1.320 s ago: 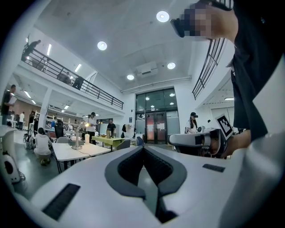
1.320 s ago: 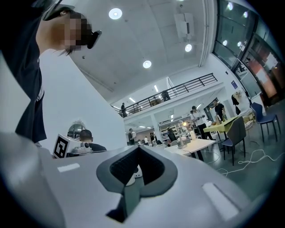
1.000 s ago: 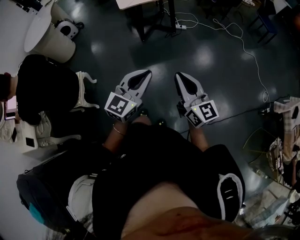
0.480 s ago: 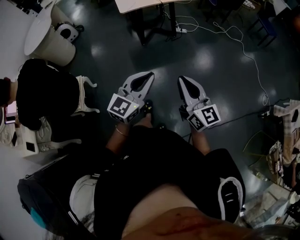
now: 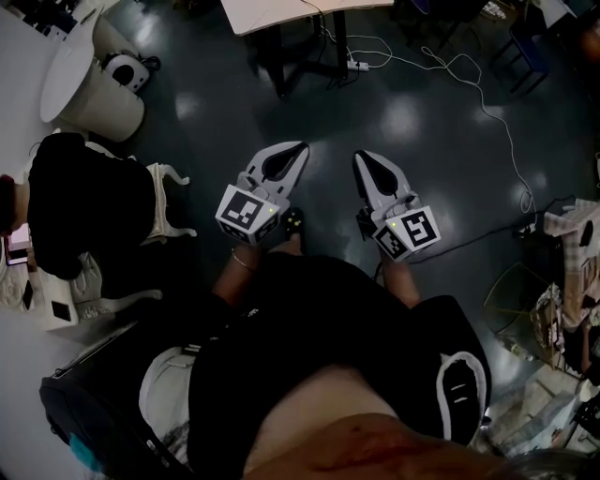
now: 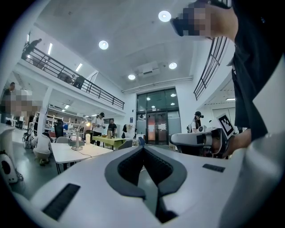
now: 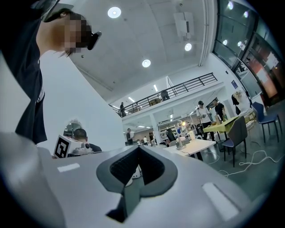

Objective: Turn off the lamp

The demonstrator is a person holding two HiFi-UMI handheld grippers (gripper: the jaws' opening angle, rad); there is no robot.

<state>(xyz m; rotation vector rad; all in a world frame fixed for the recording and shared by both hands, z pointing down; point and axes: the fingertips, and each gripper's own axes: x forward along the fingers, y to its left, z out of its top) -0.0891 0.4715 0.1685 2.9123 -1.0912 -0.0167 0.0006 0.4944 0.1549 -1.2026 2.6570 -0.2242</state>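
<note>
Both grippers are held side by side at waist height over the dark floor. My left gripper (image 5: 300,146) and right gripper (image 5: 357,156) each have their jaws shut with nothing between them. In the left gripper view a small lit desk lamp (image 6: 77,137) stands on a white table (image 6: 71,153), far ahead and left of the shut jaw tips (image 6: 142,147). The right gripper view shows the same lamp (image 7: 180,139) on that table (image 7: 196,146), far beyond the jaw tips (image 7: 138,147). In the head view the lamp is out of sight; only the table's edge (image 5: 272,11) shows at the top.
A person in black sits on a white chair (image 5: 80,192) at the left, beside a round white stand (image 5: 89,80). White cables (image 5: 487,89) and a power strip (image 5: 359,66) lie on the floor ahead. Clutter lines the right edge (image 5: 562,300). Other people stand at a green table (image 6: 109,139).
The floor and table have slid slightly down the head view, as if I stepped forward. Both grippers stay shut and keep their places side by side.
</note>
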